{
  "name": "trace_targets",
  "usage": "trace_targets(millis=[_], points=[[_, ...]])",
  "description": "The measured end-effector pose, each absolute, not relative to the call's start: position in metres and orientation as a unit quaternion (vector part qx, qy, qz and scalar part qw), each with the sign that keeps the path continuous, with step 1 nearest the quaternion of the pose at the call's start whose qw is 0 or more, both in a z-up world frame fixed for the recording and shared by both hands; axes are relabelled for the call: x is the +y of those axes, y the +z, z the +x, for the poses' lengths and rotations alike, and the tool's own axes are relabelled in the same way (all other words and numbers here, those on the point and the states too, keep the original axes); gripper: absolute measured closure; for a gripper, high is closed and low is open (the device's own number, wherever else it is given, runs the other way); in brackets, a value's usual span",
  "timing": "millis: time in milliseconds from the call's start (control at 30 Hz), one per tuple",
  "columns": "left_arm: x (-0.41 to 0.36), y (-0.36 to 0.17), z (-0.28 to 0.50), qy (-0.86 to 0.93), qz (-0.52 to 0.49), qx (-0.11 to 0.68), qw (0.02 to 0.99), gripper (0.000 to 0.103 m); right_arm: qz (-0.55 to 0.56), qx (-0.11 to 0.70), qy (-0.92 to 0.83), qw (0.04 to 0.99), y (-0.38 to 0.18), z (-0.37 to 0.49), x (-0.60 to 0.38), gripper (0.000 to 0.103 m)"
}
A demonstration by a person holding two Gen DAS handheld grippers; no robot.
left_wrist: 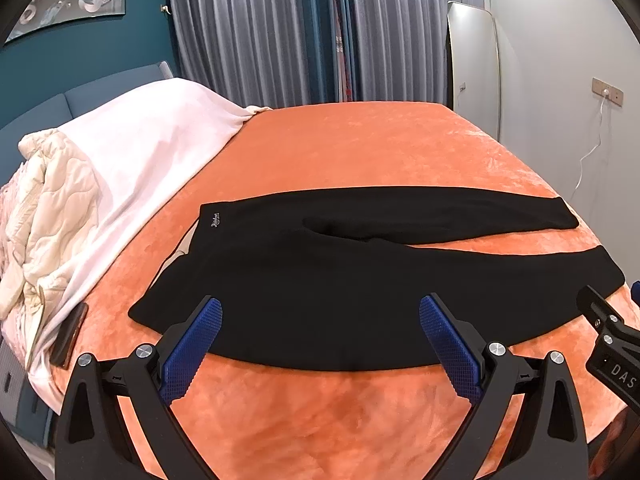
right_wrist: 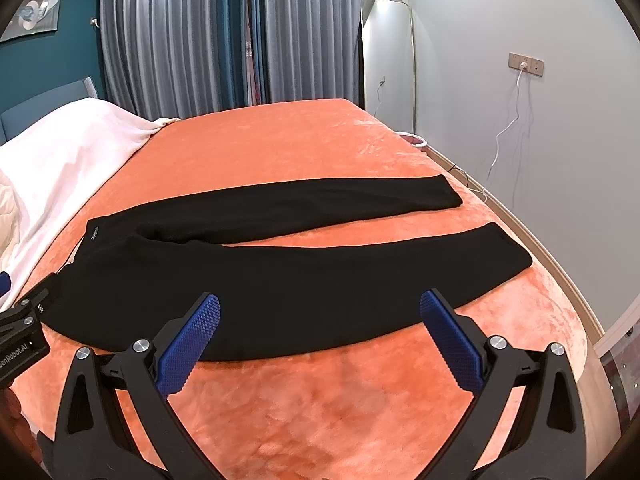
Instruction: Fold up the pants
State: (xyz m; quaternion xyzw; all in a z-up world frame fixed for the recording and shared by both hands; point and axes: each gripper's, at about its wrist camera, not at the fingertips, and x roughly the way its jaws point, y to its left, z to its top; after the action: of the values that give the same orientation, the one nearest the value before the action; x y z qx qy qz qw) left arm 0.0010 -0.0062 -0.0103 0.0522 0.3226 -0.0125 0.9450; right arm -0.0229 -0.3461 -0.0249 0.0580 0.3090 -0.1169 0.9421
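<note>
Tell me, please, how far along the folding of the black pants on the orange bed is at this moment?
Done: the black fabric pants lie spread flat on the orange plush bedspread, legs apart, waistband toward the white blanket. In hand: nothing; the left gripper and right gripper are both open, hovering at the near leg's edge. Left: every fold, starting with laying one leg over the other.
</note>
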Motion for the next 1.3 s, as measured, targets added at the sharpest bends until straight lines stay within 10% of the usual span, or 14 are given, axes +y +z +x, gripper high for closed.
trace_targets(millis=[1300], points=[[-0.002, -0.013, -0.001, -0.017, 0.058, 0.323, 0.944, 0.006, 0.052, 0.301, -0.11, 0.946, -0.018, -0.022, -0.334, 0.005]])
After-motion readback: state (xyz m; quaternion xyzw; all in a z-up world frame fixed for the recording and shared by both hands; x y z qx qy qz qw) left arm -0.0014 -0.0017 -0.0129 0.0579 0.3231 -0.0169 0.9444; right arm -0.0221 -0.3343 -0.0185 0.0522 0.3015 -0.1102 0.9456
